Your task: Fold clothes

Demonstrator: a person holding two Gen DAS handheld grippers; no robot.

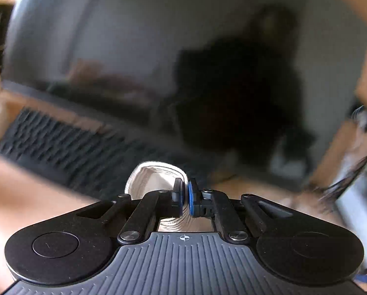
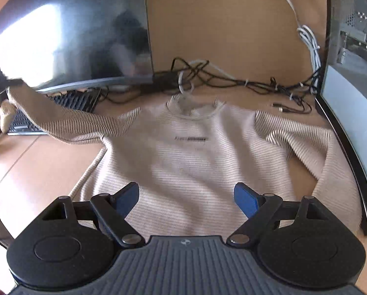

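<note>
A cream sweater with thin dark stripes (image 2: 188, 159) lies face up on the wooden desk (image 2: 36, 167), neck away from me. Its left sleeve (image 2: 60, 120) is stretched up and out to the far left, over the keyboard. My left gripper (image 1: 185, 196) is shut on that sleeve's cuff (image 1: 149, 179), which bulges out beside the pads; the left wrist view is heavily blurred. My right gripper (image 2: 186, 199) hangs open over the sweater's lower body with nothing between its fingers. The right sleeve (image 2: 294, 137) lies bunched against the screen on the right.
A dark monitor (image 2: 72, 36) stands at the back left with a black keyboard (image 2: 70, 103) under it. Tangled black cables (image 2: 232, 78) and a white cable (image 2: 308, 41) lie behind the neck. Another screen (image 2: 350, 113) borders the right side.
</note>
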